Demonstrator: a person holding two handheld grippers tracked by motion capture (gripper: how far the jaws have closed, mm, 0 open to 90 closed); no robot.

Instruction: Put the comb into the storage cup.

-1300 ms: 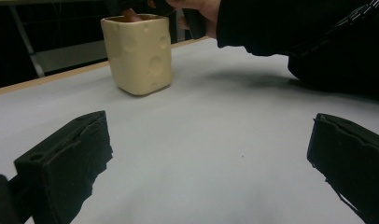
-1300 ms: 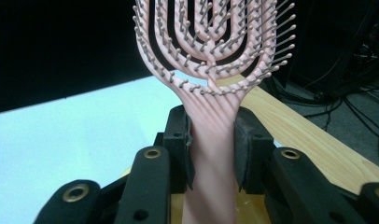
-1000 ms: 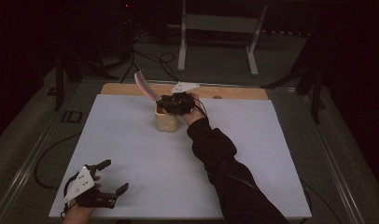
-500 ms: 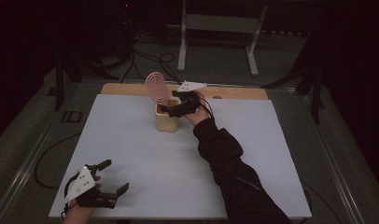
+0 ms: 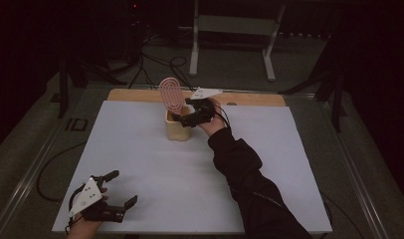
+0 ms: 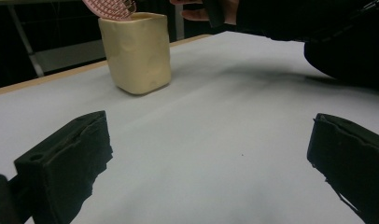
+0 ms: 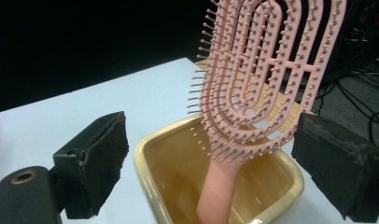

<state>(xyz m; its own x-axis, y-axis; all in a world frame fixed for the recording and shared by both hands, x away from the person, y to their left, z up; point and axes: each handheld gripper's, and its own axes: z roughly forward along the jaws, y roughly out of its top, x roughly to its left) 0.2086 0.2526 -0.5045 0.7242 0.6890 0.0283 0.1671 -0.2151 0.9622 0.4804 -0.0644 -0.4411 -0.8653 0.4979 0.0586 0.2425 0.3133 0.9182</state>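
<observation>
A pink vented hairbrush (image 5: 171,94) (image 7: 262,79) stands handle-down in a cream cup (image 5: 179,128) (image 7: 145,158) at the far middle of the white table. My right gripper (image 5: 184,119) (image 7: 218,158) is just right of the cup, open; its jaws have just been opening. The brush stands between them with neither pad touching it. My left gripper (image 5: 121,188) (image 6: 211,163) rests open at the near left corner with nothing between its jaws. From there the cup (image 6: 136,51) and the brush's head (image 6: 110,7) show farther off.
The white table top (image 5: 140,159) has a wooden strip (image 5: 130,95) along its far edge. Beyond it on the dark floor stand a metal frame (image 5: 232,30) and loose cables (image 5: 155,59). The person's dark sleeve (image 5: 250,184) crosses the table's right half.
The brush, first leaning left and seen edge-on in the right gripper, now stands more upright in the cup with its face showing. The right gripper has let go. The left gripper stayed put.
</observation>
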